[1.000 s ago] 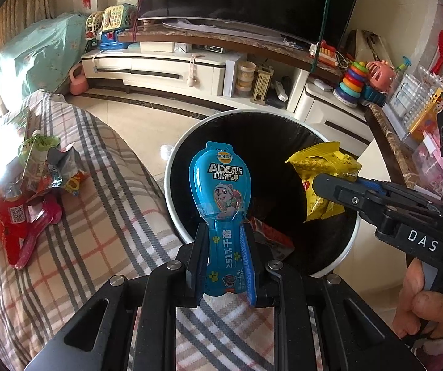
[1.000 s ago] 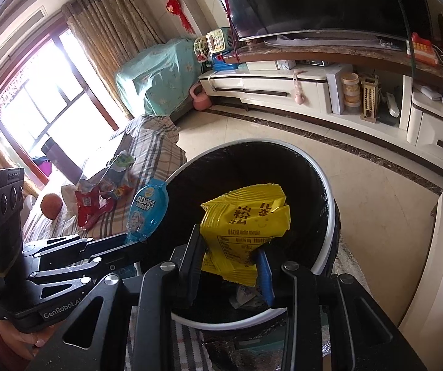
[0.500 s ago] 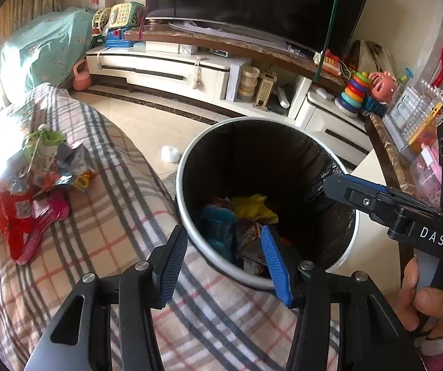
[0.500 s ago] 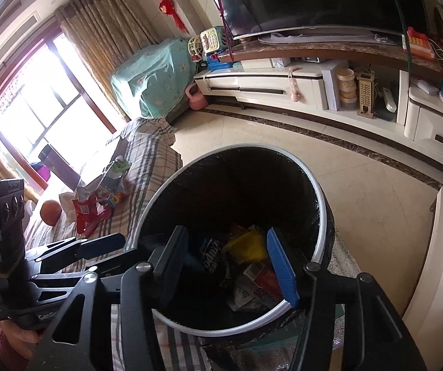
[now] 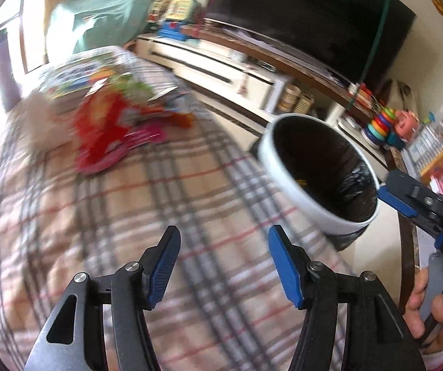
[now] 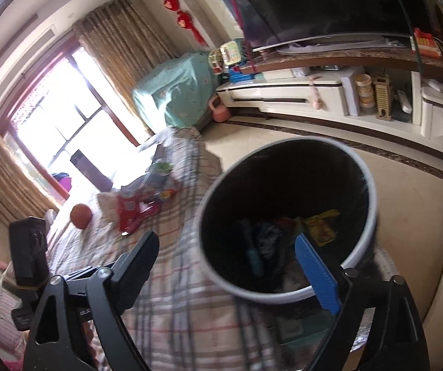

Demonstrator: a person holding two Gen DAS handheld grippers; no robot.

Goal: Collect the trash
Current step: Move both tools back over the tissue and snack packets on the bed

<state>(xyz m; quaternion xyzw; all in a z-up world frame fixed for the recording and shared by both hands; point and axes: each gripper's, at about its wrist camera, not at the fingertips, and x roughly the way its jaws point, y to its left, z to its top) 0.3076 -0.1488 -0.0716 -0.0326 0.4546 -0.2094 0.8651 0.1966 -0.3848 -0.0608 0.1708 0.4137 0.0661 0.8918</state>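
Two grippers are opening with nothing between their fingers: the left gripper (image 5: 223, 266) over the plaid bed (image 5: 190, 191), the right gripper (image 6: 226, 262) above one trash bin (image 6: 373, 204) holding wrappers (image 6: 320, 225); one pile of trash (image 5: 113, 123) is lying on the bed.

My left gripper (image 5: 223, 266) hangs over the plaid cover to the left of the bin (image 5: 286, 182), tilted downward, its jaws opening with nothing between them. My right gripper (image 6: 226, 266) points down at the bin's near rim, jaws spreading wide and empty. In the left wrist view my right hand (image 5: 431, 312) wraps its handle to the right of the bin.
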